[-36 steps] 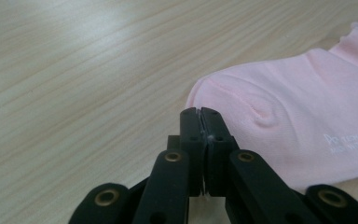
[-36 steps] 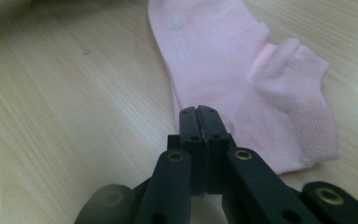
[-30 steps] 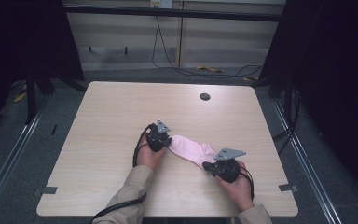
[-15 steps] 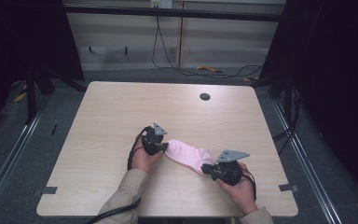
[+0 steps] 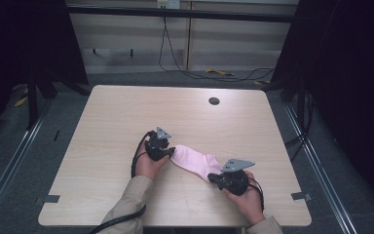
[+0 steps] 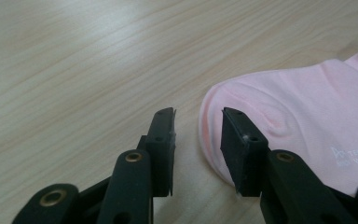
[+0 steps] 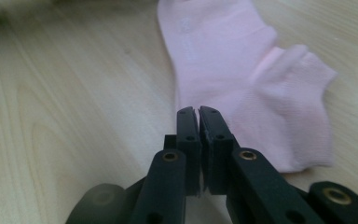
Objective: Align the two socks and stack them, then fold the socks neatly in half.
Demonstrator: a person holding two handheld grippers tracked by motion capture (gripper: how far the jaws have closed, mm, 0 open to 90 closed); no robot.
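Near the table's (image 5: 102, 195) front edge, two hands work a single pink sock (image 5: 197, 162) that lies flat, running diagonally between them, apparently to be straightened or folded from both ends. The right gripper (image 5: 213, 177), at the end closer to the front edge, has its jaws pressed together just beside the sock's edge, with no fabric visibly caught between them. The left gripper (image 5: 171, 151), a little farther in, holds its jaws parted at the sock's rounded end, seemingly ready to pinch it. One sock, two grippers. Farther off, near the back edge, sits one dark round grommet (image 5: 214, 101).
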